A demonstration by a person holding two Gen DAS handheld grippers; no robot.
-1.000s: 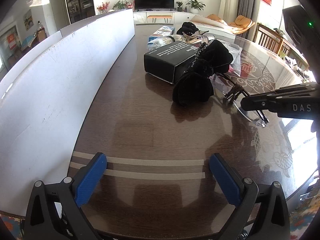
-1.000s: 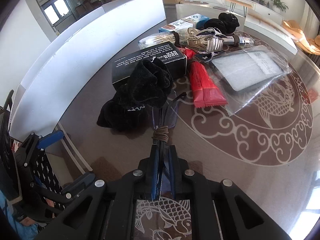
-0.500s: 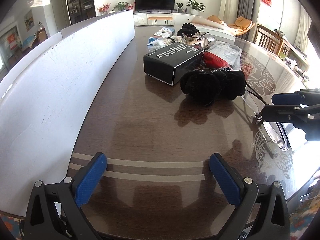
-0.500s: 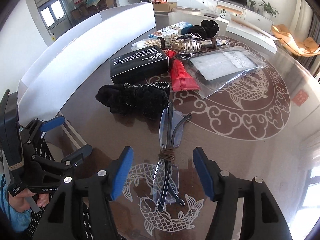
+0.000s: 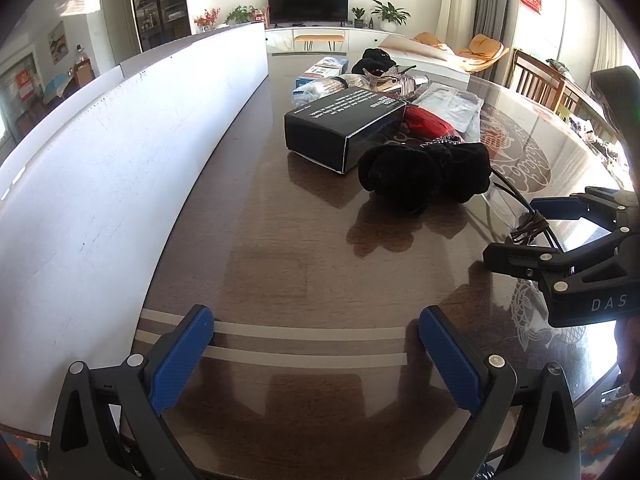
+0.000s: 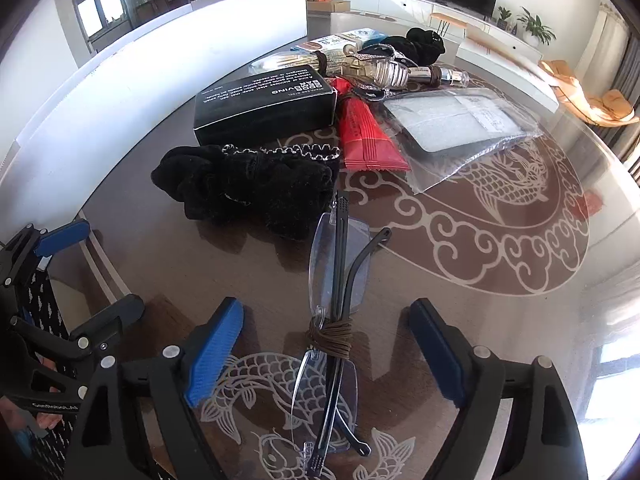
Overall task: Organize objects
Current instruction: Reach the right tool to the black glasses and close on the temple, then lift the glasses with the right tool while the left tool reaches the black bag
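The folded glasses [image 6: 334,320] (bound with brown cord) lay flat on the table [image 6: 500,320], just in front of the black velvet pouch [image 6: 248,184], between the right gripper's [image 6: 326,344] spread, empty fingers; seemingly set apart. The left gripper [image 5: 316,344] hovered unclenched, empty.

place: someone's living room, home for sure
giveaways: TV [image 5: 307,3], potted plants [image 5: 390,12], orange lounge chair [image 5: 480,50], dining table [image 5: 280,248]
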